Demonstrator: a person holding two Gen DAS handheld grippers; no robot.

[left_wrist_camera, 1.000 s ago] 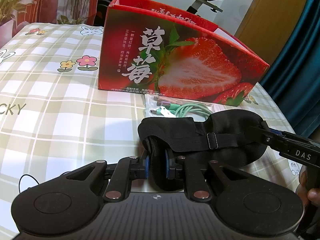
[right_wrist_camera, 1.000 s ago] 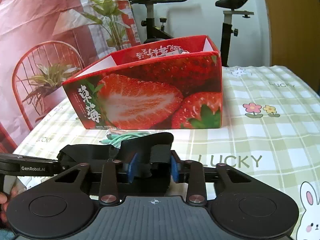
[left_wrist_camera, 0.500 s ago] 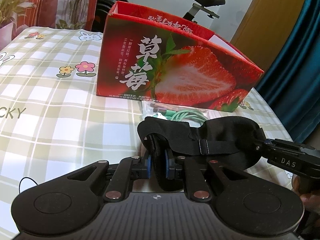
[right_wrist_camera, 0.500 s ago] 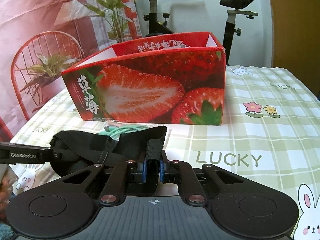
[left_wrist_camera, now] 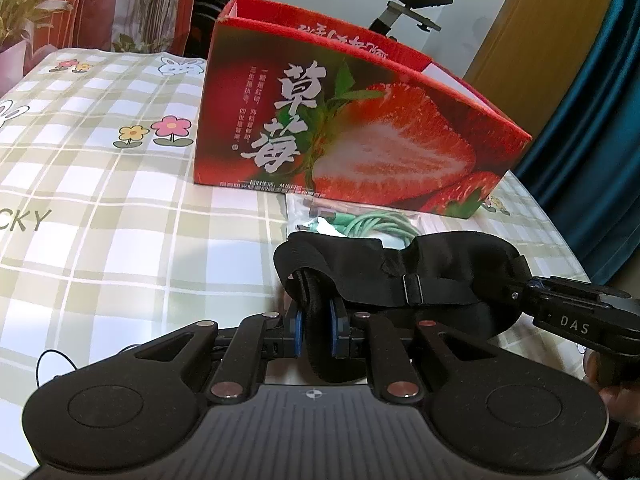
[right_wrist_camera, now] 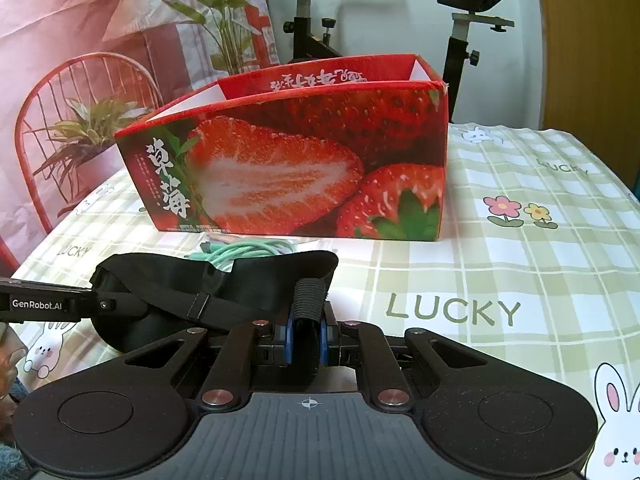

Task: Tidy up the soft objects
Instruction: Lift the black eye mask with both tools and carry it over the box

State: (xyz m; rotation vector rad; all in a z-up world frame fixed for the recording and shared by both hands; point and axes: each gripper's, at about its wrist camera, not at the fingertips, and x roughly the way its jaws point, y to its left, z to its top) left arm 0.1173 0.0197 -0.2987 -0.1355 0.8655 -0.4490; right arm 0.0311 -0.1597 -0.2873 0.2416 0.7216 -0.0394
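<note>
A black padded sleep mask (left_wrist_camera: 440,264) with an elastic strap hangs just above the checked tablecloth, stretched between both grippers. My left gripper (left_wrist_camera: 316,324) is shut on the mask's left end. My right gripper (right_wrist_camera: 306,336) is shut on the opposite end, where the ribbed strap (right_wrist_camera: 308,296) bunches between the blue pads. Each gripper also shows in the other's view: the right one (left_wrist_camera: 516,294) at the mask's right tip, the left one (right_wrist_camera: 94,302) at its left tip. The open red strawberry box (left_wrist_camera: 340,128) (right_wrist_camera: 288,164) stands just behind the mask.
A coiled mint-green cable (left_wrist_camera: 372,226) in a clear bag lies between the box and the mask. The tablecloth (right_wrist_camera: 520,248) spreads wide to either side. An exercise bike (right_wrist_camera: 472,12) and a red chair (right_wrist_camera: 80,92) stand beyond the table. A hand (left_wrist_camera: 616,396) shows at the right.
My right gripper's jaws have shut on the mask's strap end; a second ago they stood apart around it. The mask has lifted slightly and pulled taut. The left gripper kept its grip.
</note>
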